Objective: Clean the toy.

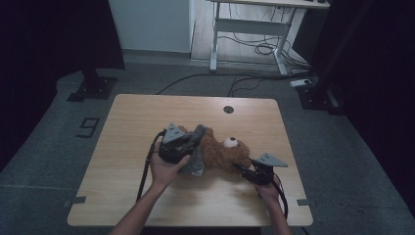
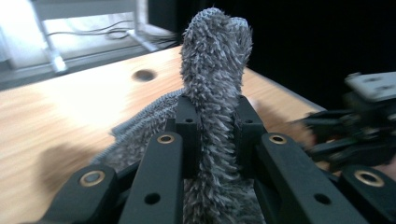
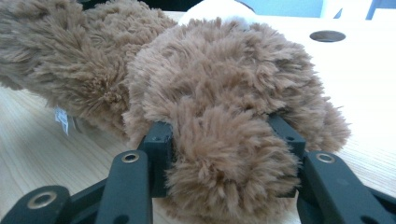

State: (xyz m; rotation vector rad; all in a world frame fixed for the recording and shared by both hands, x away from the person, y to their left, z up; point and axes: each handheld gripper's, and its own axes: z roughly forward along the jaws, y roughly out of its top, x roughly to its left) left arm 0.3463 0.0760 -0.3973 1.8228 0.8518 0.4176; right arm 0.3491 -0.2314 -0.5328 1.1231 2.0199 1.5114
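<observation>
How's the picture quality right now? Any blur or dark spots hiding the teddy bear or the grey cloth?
High view: dim overall, black curtains at the sides, teddy bear readable. Left gripper view: grey cloth fairly sharp between the jaws, table and right gripper smeared, bright glare top left. Right gripper view: well lit, fur sharp, pale part of the bear at the top washed out.

Dim room from above, brighter and partly blurred close-ups from the two gripper views.

In the high view the light is weak and bluish; the tabletop is the palest area, the side walls sink into near black, and fine grain softens everything. The left gripper view has a washed-out bright patch at upper left and glare on the wood, with the grey cloth sharp but the other gripper and the near wood smeared by blur. In the right gripper view the brown plush is evenly lit and crisp, the far background overexposed.
</observation>
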